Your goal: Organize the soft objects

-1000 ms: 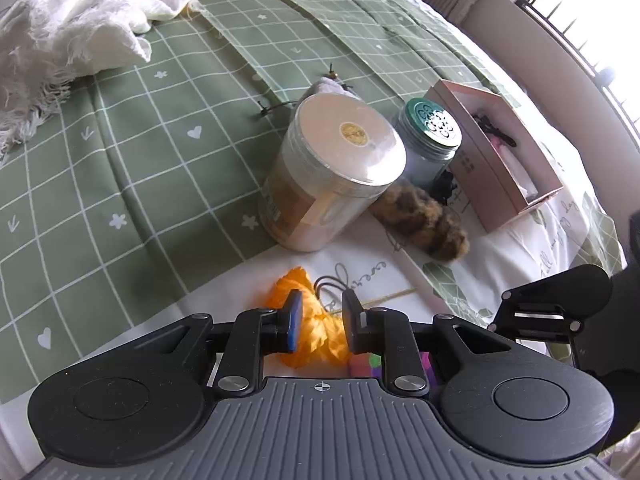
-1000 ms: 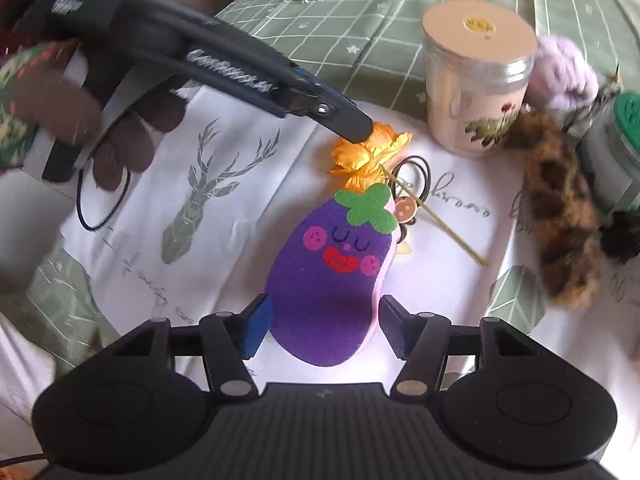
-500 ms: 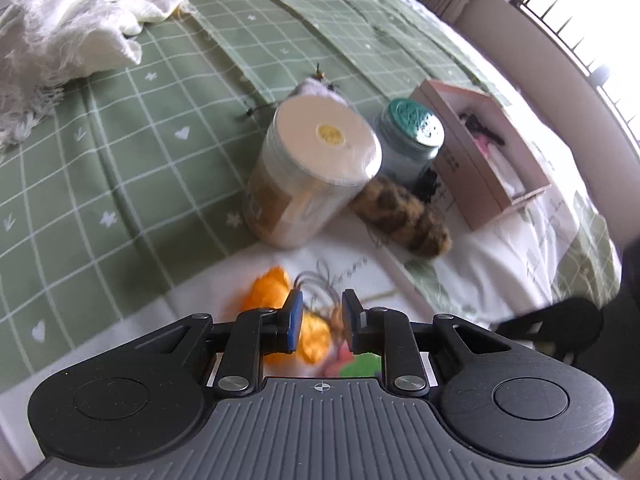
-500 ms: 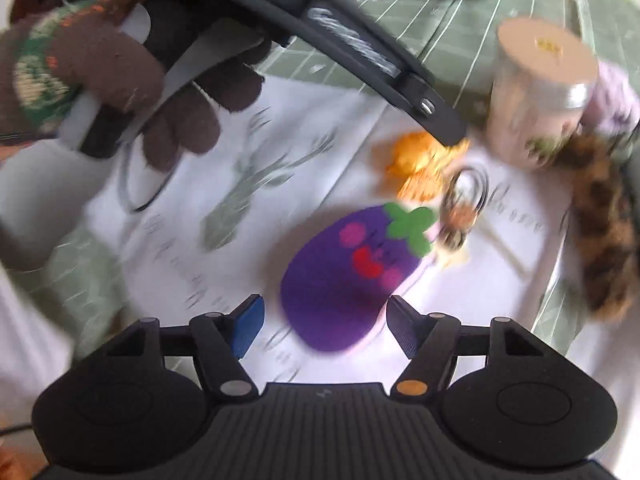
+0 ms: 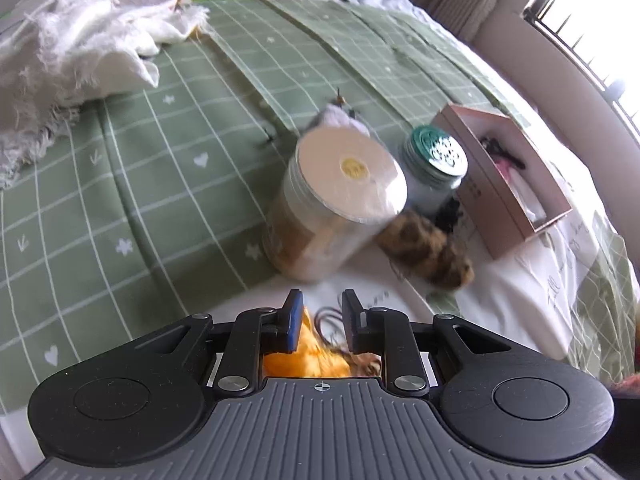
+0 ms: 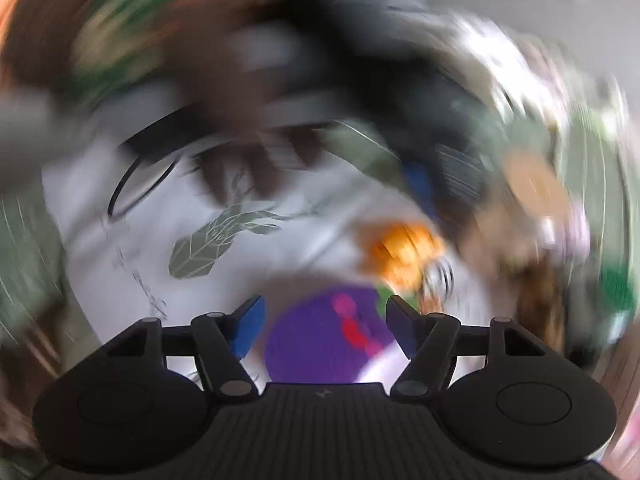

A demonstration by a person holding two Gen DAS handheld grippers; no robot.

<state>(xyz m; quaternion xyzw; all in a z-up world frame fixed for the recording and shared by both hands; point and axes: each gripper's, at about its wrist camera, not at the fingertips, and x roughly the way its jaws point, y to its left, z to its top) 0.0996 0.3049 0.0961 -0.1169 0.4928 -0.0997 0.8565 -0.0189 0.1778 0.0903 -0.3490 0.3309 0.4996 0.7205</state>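
Note:
An orange fabric flower (image 5: 308,360) lies on the white printed cloth, low between the fingers of my left gripper (image 5: 320,300). Its jaws stand narrowly apart and the pads do not press the flower. A dark hair tie (image 5: 332,320) shows through the gap. The right wrist view is heavily blurred. My right gripper (image 6: 324,312) is open wide over a purple eggplant plush (image 6: 316,344) that lies between and below its fingers, untouched. The orange flower (image 6: 404,252) sits just beyond the plush, under the other gripper's blue pad (image 6: 418,184).
A tall jar with a pale lid (image 5: 340,200), a green-lidded jar (image 5: 434,160), a leopard-print scrunchie (image 5: 428,248) and an open pink box (image 5: 504,184) stand ahead. A white fringed cloth (image 5: 80,48) lies far left on the green checked cover. A brown gloved hand (image 6: 248,160) is in view.
The right gripper has swung and rolled, so its view is smeared and the eggplant now sits lower between wider jaws. In the left wrist view the flower has slid down toward the gripper's base.

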